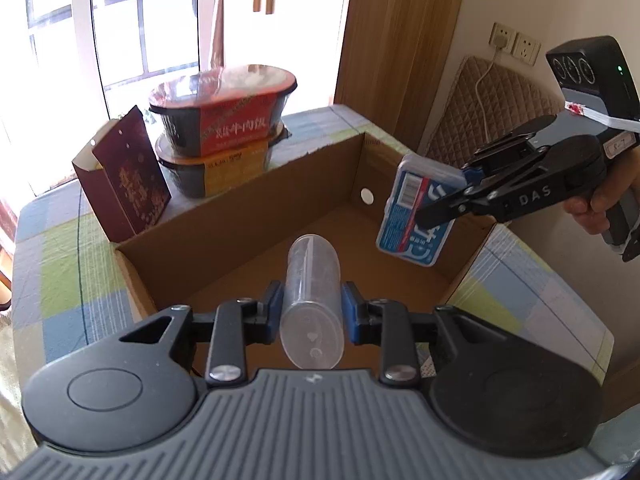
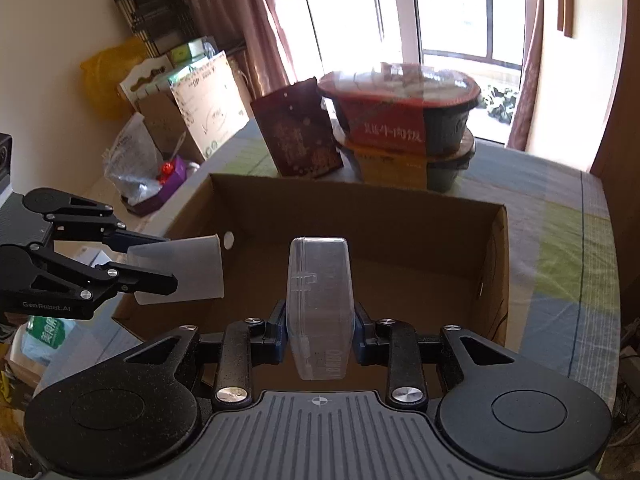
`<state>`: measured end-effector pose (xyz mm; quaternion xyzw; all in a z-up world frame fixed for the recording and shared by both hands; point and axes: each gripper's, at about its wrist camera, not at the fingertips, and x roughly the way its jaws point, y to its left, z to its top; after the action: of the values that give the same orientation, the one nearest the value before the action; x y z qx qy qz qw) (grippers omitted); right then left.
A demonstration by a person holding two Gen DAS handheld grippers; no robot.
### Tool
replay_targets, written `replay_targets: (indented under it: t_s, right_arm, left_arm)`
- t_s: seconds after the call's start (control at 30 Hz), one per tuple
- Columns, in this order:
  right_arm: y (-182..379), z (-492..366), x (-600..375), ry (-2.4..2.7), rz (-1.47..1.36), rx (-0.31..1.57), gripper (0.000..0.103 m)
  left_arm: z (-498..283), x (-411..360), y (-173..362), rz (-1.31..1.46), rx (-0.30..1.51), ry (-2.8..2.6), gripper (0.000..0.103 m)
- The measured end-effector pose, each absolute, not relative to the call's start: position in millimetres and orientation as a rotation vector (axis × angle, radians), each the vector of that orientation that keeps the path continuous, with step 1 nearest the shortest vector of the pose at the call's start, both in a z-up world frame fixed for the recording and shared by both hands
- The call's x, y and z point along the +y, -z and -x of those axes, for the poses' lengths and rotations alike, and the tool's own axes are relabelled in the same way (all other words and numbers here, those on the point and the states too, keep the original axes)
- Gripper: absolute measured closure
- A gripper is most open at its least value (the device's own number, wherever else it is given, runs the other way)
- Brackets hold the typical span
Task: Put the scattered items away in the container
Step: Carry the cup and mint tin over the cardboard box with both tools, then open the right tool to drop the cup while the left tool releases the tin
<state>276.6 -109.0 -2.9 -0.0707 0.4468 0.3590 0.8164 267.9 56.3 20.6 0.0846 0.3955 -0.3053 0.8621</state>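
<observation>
Clear plastic is what we are holding in both hands. Our left gripper (image 1: 310, 312) is squeezing a see-through cup (image 1: 313, 300) lying on its side, with the bottom toward us and the open end pointing out over the cardboard box (image 1: 240, 188). We think the cup is very light and thin, so a hard squeeze could bend it. The blue pads (image 1: 273, 307) are pressing on both sides of it, near the bottom end.

Our right gripper (image 2: 320, 330) is squeezing a small flat case (image 2: 320, 308) with a blue label. The case looks stiff and smooth, so it may slip. The jaws are pinching its two narrow sides near one end, and the rest is sticking out past them.

Both things are hanging in the air above the open box, which is sitting on the checked tabletop (image 1: 64, 264). Nothing is lying in the box yet.
</observation>
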Motion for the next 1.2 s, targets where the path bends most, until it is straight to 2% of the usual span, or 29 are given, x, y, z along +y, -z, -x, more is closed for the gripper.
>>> replay_targets:
  t_s: [0.27,0.53,0.97,1.03,1.07,1.13,1.2]
  right_arm:
    - [47,-299,-98,-0.751,0.206,1.140,0.069]
    - [68,-324,-90,-0.726,0.200,1.287,0.069]
    - [84,-329,-91,-0.715,0.180,1.364,0.069]
    - [83,-330,-91,-0.722,0.178,1.366,0.069]
    - [82,-329,-91,-0.722,0.180,1.363,0.063]
    - [79,-328,-90,-0.714,0.189,1.343,0.019]
    - [76,-327,-90,-0.721,0.195,1.325,0.019]
  left_arm:
    - [-289,40,18,-0.234,0.970,0.644,0.077]
    - [-314,21,45,-0.297,1.124,0.667,0.077]
    - [-325,1,68,-0.239,1.225,0.692,0.077]
    - [-325,0,70,-0.225,1.236,0.694,0.072]
    - [-325,0,71,-0.221,1.240,0.695,0.069]
    - [-324,0,72,-0.222,1.242,0.687,0.062]
    - [-325,2,72,-0.213,1.249,0.677,0.060]
